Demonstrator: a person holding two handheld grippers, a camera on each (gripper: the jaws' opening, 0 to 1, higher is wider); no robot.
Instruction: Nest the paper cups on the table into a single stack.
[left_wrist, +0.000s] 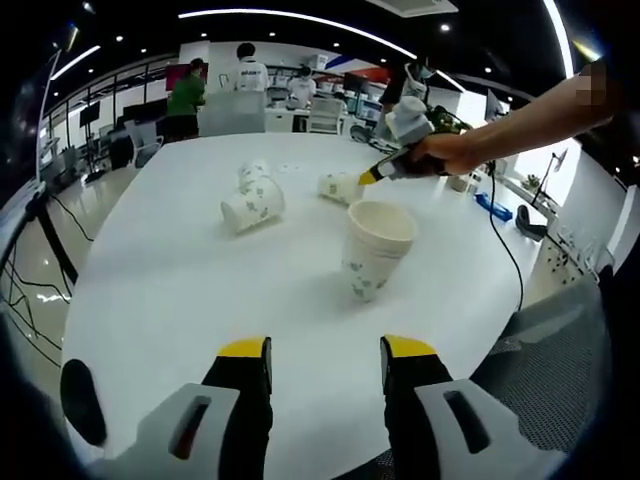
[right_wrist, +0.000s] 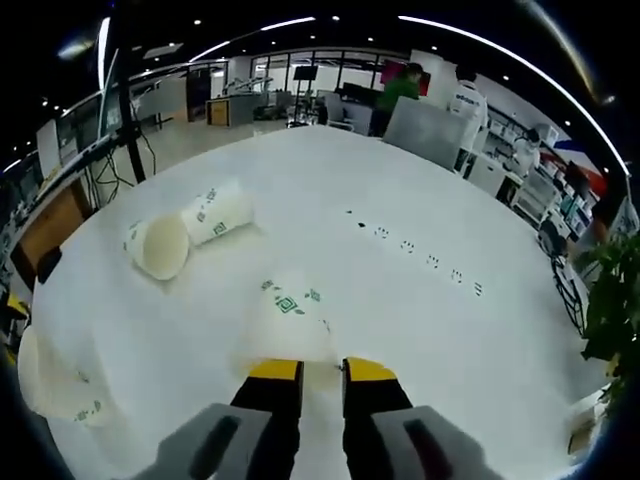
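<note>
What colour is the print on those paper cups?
Green, on white paper cups; clearest in the left gripper view.

No wording, brand or number can be read. The white paper cups (left_wrist: 254, 205) lying on the round white table (left_wrist: 180, 300) carry small green square marks, too blurred to read. Signs on the far wall beyond the table are equally illegible.
</note>
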